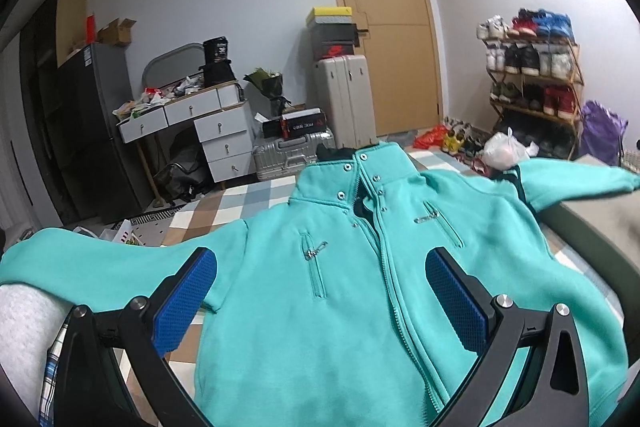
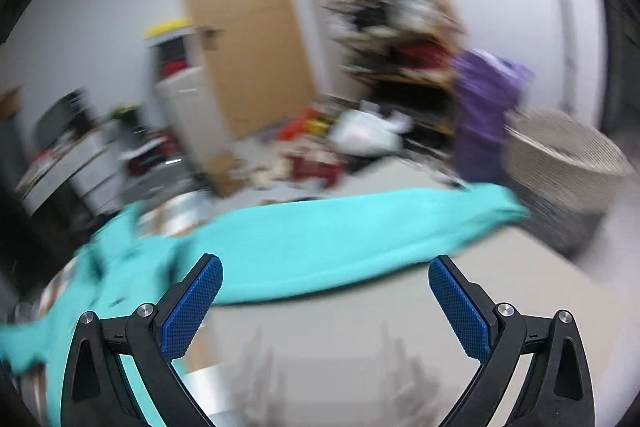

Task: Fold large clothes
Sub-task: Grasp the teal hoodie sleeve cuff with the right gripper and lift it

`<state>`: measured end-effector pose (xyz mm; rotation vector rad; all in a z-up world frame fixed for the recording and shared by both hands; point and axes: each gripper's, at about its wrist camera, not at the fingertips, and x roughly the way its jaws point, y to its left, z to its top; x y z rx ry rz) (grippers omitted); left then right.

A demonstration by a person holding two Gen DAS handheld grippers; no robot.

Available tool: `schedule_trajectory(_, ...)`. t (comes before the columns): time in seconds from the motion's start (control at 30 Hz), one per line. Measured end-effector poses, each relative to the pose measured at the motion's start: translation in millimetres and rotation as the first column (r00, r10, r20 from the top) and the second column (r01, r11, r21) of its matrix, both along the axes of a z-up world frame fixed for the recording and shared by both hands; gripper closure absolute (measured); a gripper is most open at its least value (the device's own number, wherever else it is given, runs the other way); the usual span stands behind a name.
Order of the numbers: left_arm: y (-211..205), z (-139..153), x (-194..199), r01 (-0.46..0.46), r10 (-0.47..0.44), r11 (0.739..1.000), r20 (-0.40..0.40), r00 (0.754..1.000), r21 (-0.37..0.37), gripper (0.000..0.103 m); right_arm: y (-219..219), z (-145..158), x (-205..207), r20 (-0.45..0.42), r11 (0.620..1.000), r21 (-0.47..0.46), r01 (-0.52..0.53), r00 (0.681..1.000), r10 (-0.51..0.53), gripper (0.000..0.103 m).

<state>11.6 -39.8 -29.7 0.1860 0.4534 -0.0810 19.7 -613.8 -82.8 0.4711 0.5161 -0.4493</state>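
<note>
- Left gripper (image 1: 320,297): fingers spread wide, gripping nothing. It hangs over the front of the jacket (image 1: 360,287), pointing toward the collar (image 1: 360,167).
- Its blue pads (image 1: 184,303) sit either side of the zipper (image 1: 396,291) line: left pad over the chest near the left sleeve, right pad over the other front panel. Cannot tell whether the tips touch the fabric.
- Jacket: teal, lying flat, front up, on a checked sheet (image 1: 224,203). Collar points away from the camera, both sleeves stretched out sideways, zip partly undone at the neck.
- Right gripper (image 2: 325,291): fingers also spread apart, nothing between them. The view is heavily motion-blurred.
- It is aimed across one outstretched sleeve (image 2: 340,239), which runs side to side just beyond the fingertips, over a pale grey surface (image 2: 400,327).
- Teal cloth also shows beneath the left finger (image 2: 196,303) of the right gripper; contact not resolvable through the blur.
- Background: wooden door (image 1: 384,27), shoe rack (image 1: 536,83), suitcases (image 1: 344,103), white drawers (image 1: 216,135).
</note>
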Motion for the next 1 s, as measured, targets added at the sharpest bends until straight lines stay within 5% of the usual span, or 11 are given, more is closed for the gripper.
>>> schedule_trajectory(0.07,-3,-3,2,-0.001,0.002,1.000,-0.008,1.000,0.016,0.001,-49,-14,-5,0.003,0.990,0.133,0.052,0.999,-0.053,0.001)
schedule_trajectory(0.17,-6,-6,5,-0.008,0.009,0.999,-0.019,1.000,0.042,0.001,-109,-39,-10,0.054,0.925,0.369,0.091,0.991,-0.119,0.012)
schedule_trajectory(0.33,-10,-11,8,-0.024,0.026,0.998,-0.032,0.999,0.060,0.001,-135,-57,5,0.014,0.887,0.445,0.120,0.990,-0.141,0.015)
schedule_trajectory(0.43,-12,-12,8,-0.029,0.031,0.997,-0.035,0.999,0.072,0.001,-137,-65,19,-0.064,0.878,0.449,0.168,0.986,-0.156,0.027)
schedule_trajectory(0.53,-15,-14,8,-0.029,0.032,0.996,-0.036,0.999,0.088,0.001,-137,-63,30,-0.101,0.896,0.388,0.215,0.976,-0.191,0.037)
schedule_trajectory(0.6,-16,-14,8,-0.028,0.031,0.995,-0.037,0.999,0.095,0.001,-138,-66,41,-0.166,0.914,0.322,0.248,0.965,-0.203,0.074)
schedule_trajectory(0.67,-17,-15,7,-0.031,0.034,0.994,-0.033,0.999,0.106,0.001,-135,-68,52,-0.217,0.937,0.227,0.265,0.952,-0.217,0.092)
schedule_trajectory(0.83,-14,-12,9,-0.045,0.047,0.993,-0.017,0.999,0.107,0.001,-120,-30,62,-0.145,0.964,0.023,0.265,0.955,-0.259,0.094)
schedule_trajectory(1.0,0,-5,8,-0.074,0.073,0.993,0.012,0.997,0.087,0.001,-91,49,77,-0.058,0.934,-0.196,0.297,0.948,-0.314,0.094)
